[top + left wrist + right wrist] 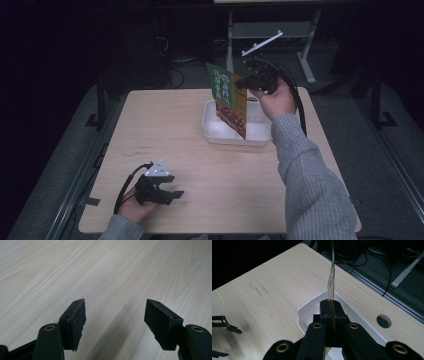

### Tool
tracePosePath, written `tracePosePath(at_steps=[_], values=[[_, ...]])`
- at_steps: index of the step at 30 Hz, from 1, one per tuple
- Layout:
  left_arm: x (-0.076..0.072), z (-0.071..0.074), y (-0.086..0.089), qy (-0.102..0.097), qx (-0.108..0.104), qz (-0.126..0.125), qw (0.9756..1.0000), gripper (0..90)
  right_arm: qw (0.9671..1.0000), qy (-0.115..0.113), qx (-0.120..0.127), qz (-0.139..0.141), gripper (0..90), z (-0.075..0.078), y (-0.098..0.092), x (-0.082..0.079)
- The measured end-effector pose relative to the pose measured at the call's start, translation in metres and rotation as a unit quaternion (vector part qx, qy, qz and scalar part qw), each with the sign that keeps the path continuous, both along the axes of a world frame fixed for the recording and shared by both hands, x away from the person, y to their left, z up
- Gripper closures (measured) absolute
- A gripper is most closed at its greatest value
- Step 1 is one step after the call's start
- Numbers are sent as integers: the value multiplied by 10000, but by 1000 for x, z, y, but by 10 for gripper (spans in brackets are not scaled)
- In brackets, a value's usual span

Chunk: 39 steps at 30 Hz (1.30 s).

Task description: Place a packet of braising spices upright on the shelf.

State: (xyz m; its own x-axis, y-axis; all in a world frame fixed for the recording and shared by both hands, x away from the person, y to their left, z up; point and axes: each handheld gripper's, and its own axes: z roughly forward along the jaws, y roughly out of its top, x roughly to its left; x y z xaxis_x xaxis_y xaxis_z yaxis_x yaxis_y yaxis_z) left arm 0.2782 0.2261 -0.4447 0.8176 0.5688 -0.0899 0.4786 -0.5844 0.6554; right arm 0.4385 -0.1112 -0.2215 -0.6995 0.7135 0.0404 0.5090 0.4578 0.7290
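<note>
My right claw [239, 82] is clamped on the food packet [228, 99], holding it upright over the white tray [216, 131] near the tabletop's [200, 170] far right edge; my left claw [175, 194] gapes empty by the near left corner.

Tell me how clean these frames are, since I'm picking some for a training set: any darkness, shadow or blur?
High view: dim overall, the room beyond the table nearly black, the packet readable. Left gripper view: evenly lit wood, a soft shadow between the open left gripper jaws. Right gripper view: the right gripper is sharp, the packet's edge softens toward the top, and the upper left is black.
</note>
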Motion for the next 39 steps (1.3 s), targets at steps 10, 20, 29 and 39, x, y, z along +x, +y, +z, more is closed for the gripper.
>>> tracePosePath(at_steps=[10,20,29,39], values=[[0,0,0,-9,-4,-6,10000,332,10000,-69,47,-37,900,-3,11,5],[0,1,0,-31,-12,-13,10000,332,9999,-92,5,-51,900,-10,22,12],[1,1,1,-24,-31,-2,10000,331,9999,-121,-65,-96,900,-20,27,17],[1,1,0,-29,-40,-3,10000,332,9995,-258,-64,-184,900,-23,27,20]])
